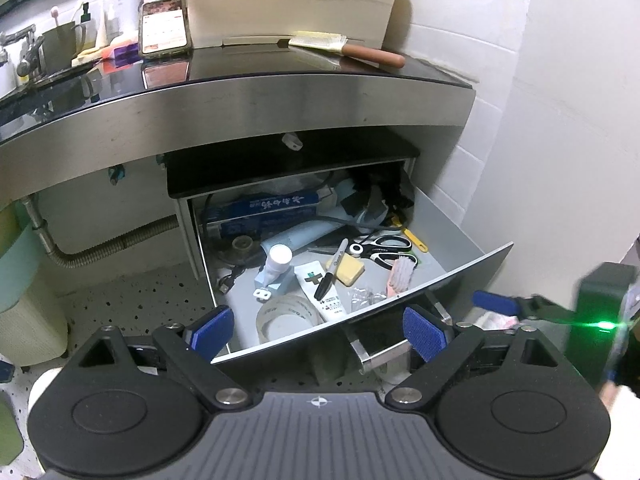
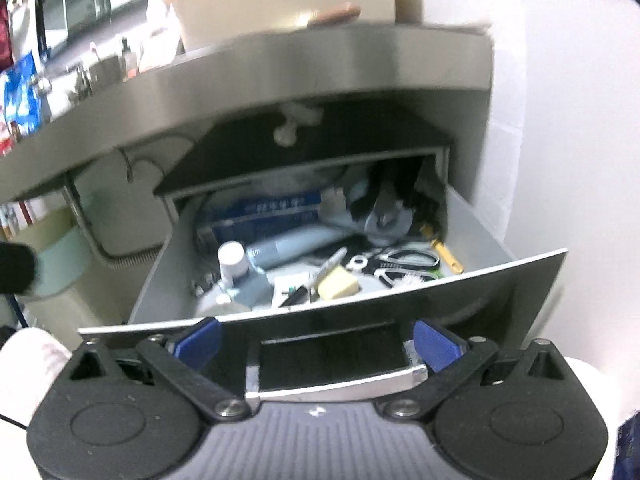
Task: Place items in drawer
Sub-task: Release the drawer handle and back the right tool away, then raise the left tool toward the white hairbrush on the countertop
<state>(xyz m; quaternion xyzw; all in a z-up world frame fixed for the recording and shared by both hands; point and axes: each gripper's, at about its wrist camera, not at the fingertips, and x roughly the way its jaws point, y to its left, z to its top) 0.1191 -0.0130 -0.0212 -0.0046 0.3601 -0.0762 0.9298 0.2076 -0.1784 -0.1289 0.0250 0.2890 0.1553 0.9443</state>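
Right wrist view blurred; I can't read the blue box [image 2: 266, 210] label. Drawer [image 1: 448, 220] rear hidden under the counter [image 1: 240, 96].

drawer [image 1: 452, 236] grey | scissors [image 1: 390, 249] black-white | sponge [image 1: 349, 270] yellow | fingers [image 1: 424, 334] blue

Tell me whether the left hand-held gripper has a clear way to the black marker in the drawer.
Probably yes: the drawer stands open, the black marker lies on top uncovered, and the left hand-held gripper is open and empty just above the front edge.

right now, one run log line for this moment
drawer: open, cluttered | left hand-held gripper: open, empty | right hand-held gripper: open, at drawer handle
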